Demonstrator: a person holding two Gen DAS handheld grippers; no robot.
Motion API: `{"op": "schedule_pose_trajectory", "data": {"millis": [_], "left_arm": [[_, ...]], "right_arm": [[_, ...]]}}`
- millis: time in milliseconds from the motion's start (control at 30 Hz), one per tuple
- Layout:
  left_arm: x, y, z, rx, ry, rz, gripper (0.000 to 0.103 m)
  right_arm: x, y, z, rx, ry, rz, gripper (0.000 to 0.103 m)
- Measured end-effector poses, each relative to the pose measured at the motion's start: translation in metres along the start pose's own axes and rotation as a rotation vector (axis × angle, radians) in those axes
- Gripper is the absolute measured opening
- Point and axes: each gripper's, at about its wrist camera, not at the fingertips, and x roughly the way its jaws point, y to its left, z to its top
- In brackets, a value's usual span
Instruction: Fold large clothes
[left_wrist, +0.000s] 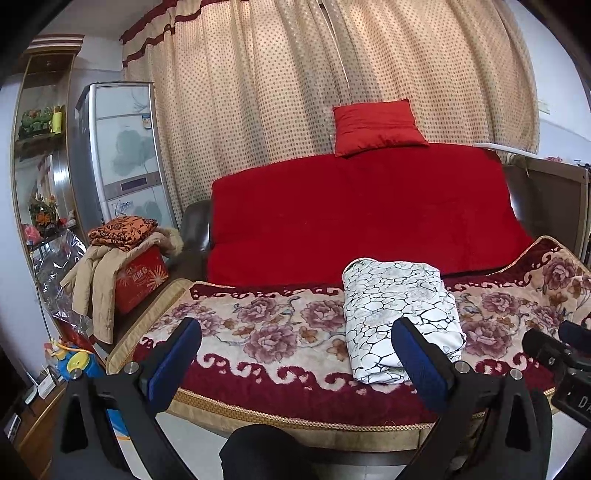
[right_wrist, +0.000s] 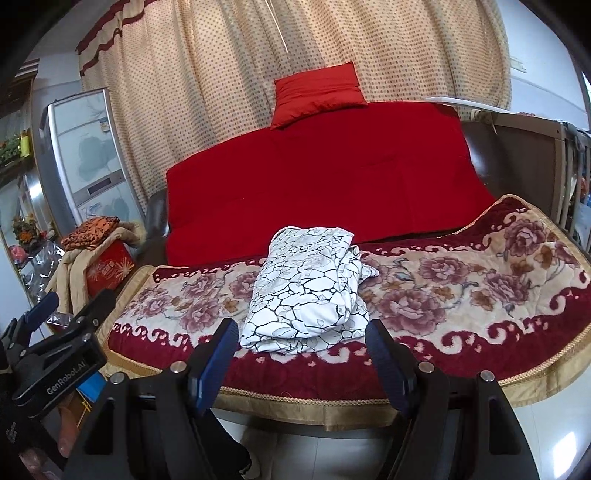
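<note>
On floral blanket (left_wrist: 280, 332): folded white garment (left_wrist: 399, 314) | behind: red sofa (left_wrist: 362, 214), curtain (left_wrist: 295, 92)

My right gripper (right_wrist: 301, 354) hung open, empty | folded white garment (right_wrist: 306, 295) lay just beyond it on floral blanket (right_wrist: 461, 295) | left gripper (right_wrist: 55, 332) at left edge.

We see a white folded cloth (right_wrist: 306, 288) with black crackle lines, on a cream blanket (right_wrist: 480, 295) with mauve roses and maroon scroll border. Red sofa cover (right_wrist: 314, 192), red cushion (right_wrist: 317, 94), beige dotted curtain (right_wrist: 221, 74).
</note>
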Motion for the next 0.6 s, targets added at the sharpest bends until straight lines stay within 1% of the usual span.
{"op": "schedule_pose_trajectory", "data": {"millis": [133, 300, 600], "left_arm": [[-0.006, 0.001, 0.003, -0.001, -0.006, -0.010, 0.102], [-0.012, 0.002, 0.005, 0.002, -0.022, -0.011, 0.102], [-0.021, 0.006, 0.008, -0.004, -0.046, -0.008, 0.102]], "right_arm": [[-0.003, 0.002, 0.000, 0.005, -0.004, -0.007, 0.075], [-0.008, 0.002, 0.001, 0.005, -0.015, -0.048, 0.075], [-0.009, 0.001, 0.003, 0.008, -0.011, -0.053, 0.075]]}}
